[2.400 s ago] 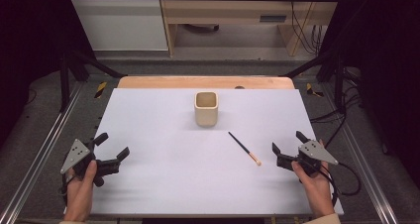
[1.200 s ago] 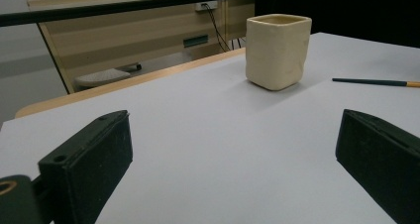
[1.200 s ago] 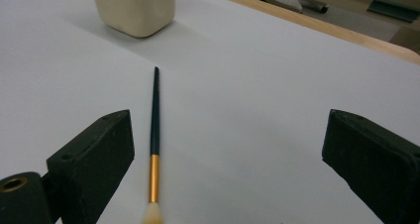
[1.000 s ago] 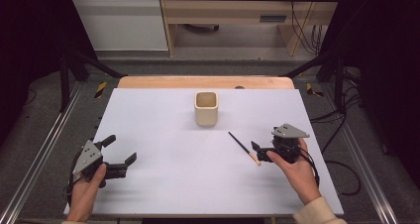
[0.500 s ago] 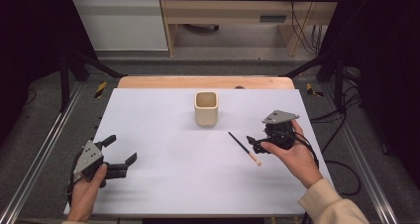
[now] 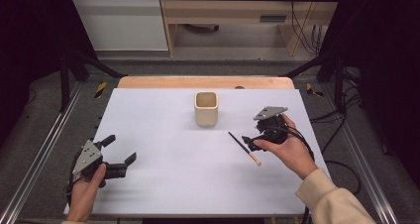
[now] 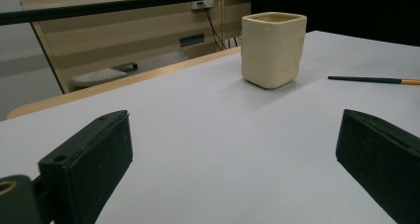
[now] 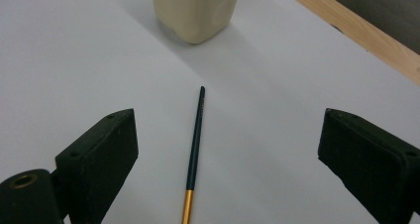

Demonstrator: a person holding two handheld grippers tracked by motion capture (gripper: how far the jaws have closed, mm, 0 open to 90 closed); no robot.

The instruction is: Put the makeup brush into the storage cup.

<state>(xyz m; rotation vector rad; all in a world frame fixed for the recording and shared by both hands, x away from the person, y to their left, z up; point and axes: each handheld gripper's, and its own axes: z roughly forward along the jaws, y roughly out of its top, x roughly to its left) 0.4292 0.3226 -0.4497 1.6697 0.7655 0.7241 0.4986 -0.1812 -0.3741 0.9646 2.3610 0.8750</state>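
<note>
A cream square cup stands upright at the middle of the white table top. A thin dark paintbrush with a gold ferrule lies flat to its right. My right gripper hovers open just right of the brush; in the right gripper view the paintbrush lies between its two spread jaws with the cup beyond. My left gripper rests open at the table's front left, with nothing between its jaws; its view faces the cup and the paintbrush farther off.
A bare wooden strip runs along the table's far edge. Metal rails flank both sides, with cables on the floor at the right. A cabinet and desk stand beyond the table.
My right gripper has moved from the front right corner forward and left, and now hangs over the paintbrush. The left gripper shifted slightly rightward and has since stayed still.
</note>
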